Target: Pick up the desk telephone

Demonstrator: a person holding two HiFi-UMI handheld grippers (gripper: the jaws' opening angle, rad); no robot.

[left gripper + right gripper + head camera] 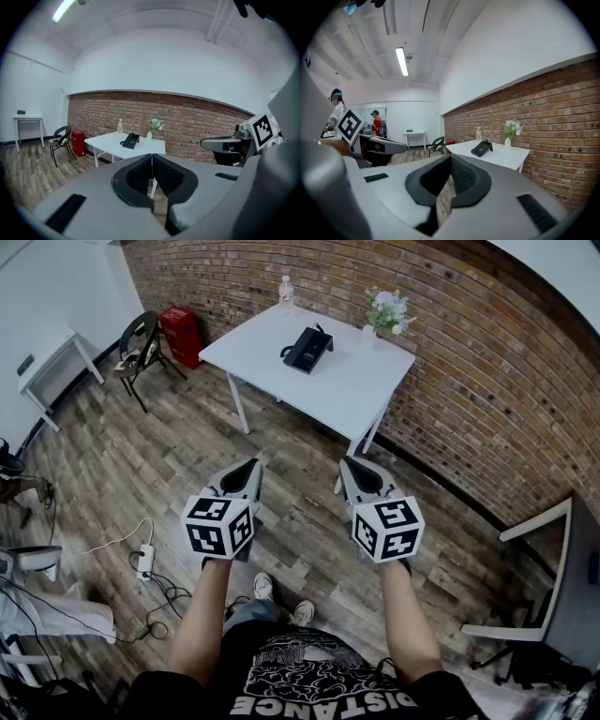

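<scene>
Brickwork (487, 381) closes the far side of the room, with plank floor (141, 456) between you and it. White table (347, 390) stands against that wall at 12 o'clock in the head view, well apart from both your hands. Left gripper (249, 468) and right gripper (354, 467) are held side by side out in front of you. Each gripper view shows its pads pressed together with nothing between them, so both are closed and empty. Desk telephone (307, 349) lies on the far half of the tabletop. It sits at about 1 o'clock from your left gripper and 11 o'clock from your right, almost on the midline between them. Neither hand is clearly nearer, by my reading. Its long axis runs roughly 1 to 7 o'clock in the head view, close to your line of approach, so a grasp would likely span its short width. Vase of flowers (386, 313) stands at 2 o'clock from the phone and the water bottle (286, 293) at 11 o'clock, both apart from it. You will need to walk in and open the jaws before any grasp.
</scene>
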